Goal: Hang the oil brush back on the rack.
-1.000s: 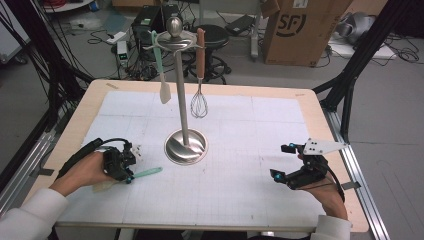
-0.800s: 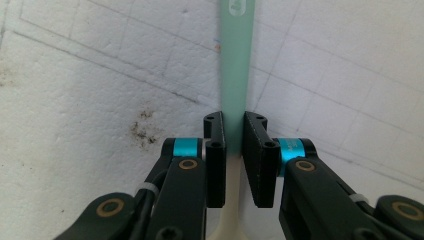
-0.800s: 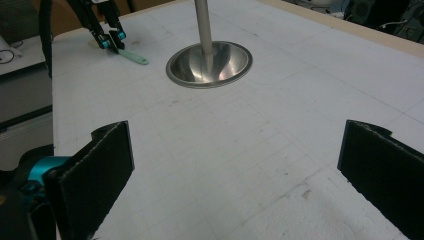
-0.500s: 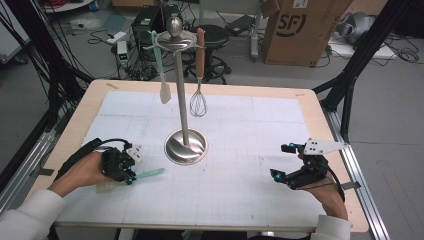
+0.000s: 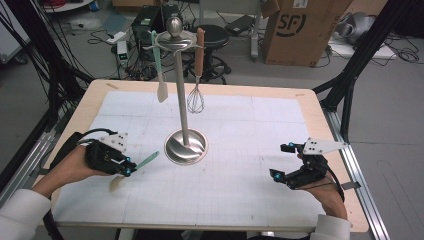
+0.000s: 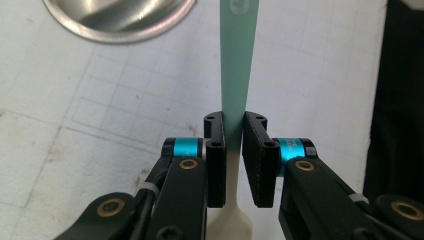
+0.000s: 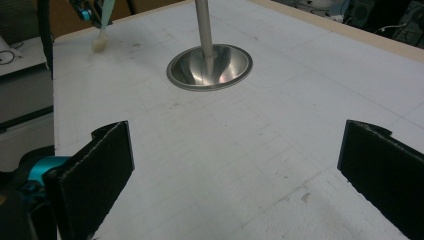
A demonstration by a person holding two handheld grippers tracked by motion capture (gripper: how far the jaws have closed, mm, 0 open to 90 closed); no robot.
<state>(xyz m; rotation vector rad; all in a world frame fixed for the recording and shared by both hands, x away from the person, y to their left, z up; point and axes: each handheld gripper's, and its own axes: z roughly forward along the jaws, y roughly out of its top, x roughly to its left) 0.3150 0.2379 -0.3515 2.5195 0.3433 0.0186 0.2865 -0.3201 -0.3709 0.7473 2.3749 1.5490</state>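
At lower left of the high view, the left gripper is pinching a green spatula low over the table, handle pointing toward the centre stand. At lower right, the right gripper is resting with jaws spread wide.

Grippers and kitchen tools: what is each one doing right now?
left gripper: shut on the green spatula
green spatula: gripped at its handle, pale blade near the mat
right gripper: open, holding nothing
hanging spatula: hangs on the stand
whisk: hangs on the stand
stand: upright
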